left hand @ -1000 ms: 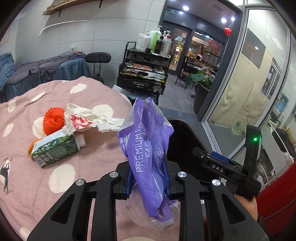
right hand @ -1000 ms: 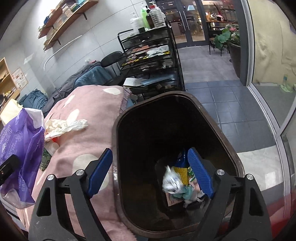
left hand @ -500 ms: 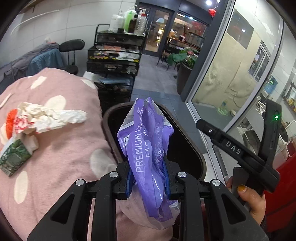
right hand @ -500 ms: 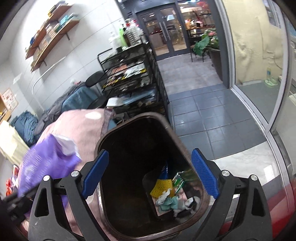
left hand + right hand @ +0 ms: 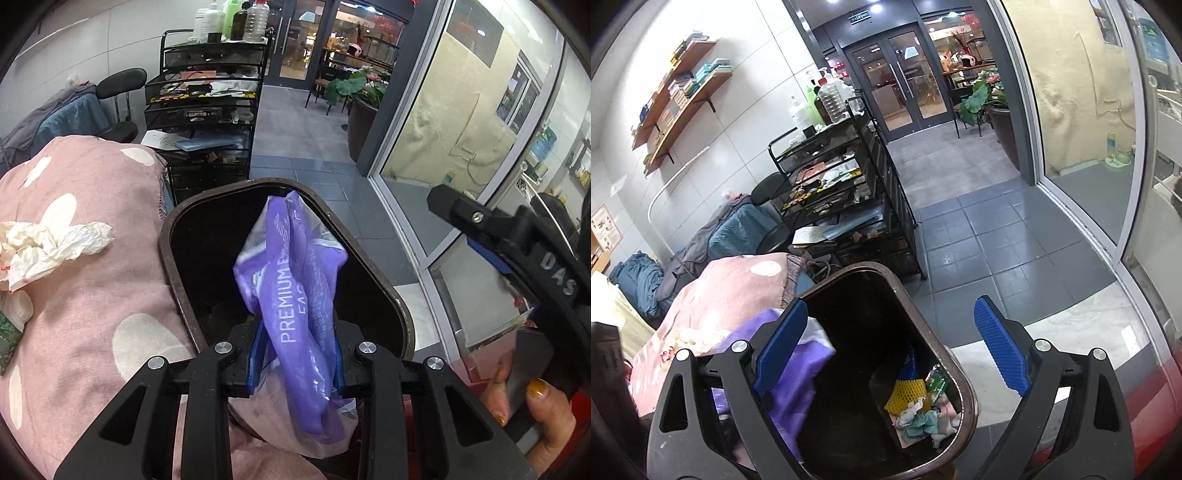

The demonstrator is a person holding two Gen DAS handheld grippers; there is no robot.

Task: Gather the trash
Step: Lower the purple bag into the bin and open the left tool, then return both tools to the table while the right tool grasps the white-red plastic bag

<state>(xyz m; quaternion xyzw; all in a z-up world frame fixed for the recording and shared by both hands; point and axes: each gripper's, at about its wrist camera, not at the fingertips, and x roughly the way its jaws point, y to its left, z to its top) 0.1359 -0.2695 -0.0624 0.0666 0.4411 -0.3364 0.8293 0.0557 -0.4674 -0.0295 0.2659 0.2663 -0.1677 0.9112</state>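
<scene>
My left gripper [image 5: 297, 350] is shut on a purple plastic bag [image 5: 295, 291] printed "PREMIUM", and holds it over the near rim of a dark brown trash bin [image 5: 173, 266]. The bag also shows at the left of the right wrist view [image 5: 798, 365]. My right gripper [image 5: 892, 350] is open and empty above the bin [image 5: 964, 384], which holds several pieces of trash [image 5: 919, 402] at the bottom. The right gripper body shows at the right of the left wrist view [image 5: 517, 251], held by a hand.
Crumpled white paper [image 5: 48, 247] and part of a green carton [image 5: 7, 332] lie on the pink spotted blanket [image 5: 92, 295] left of the bin. A black wire cart [image 5: 207, 118] stands behind it. Tiled floor and a glass wall [image 5: 1089, 184] lie to the right.
My left gripper has carried the purple bag rightward from over the blanket to over the bin's opening. The right gripper has lifted and tilted up a little, staying open.
</scene>
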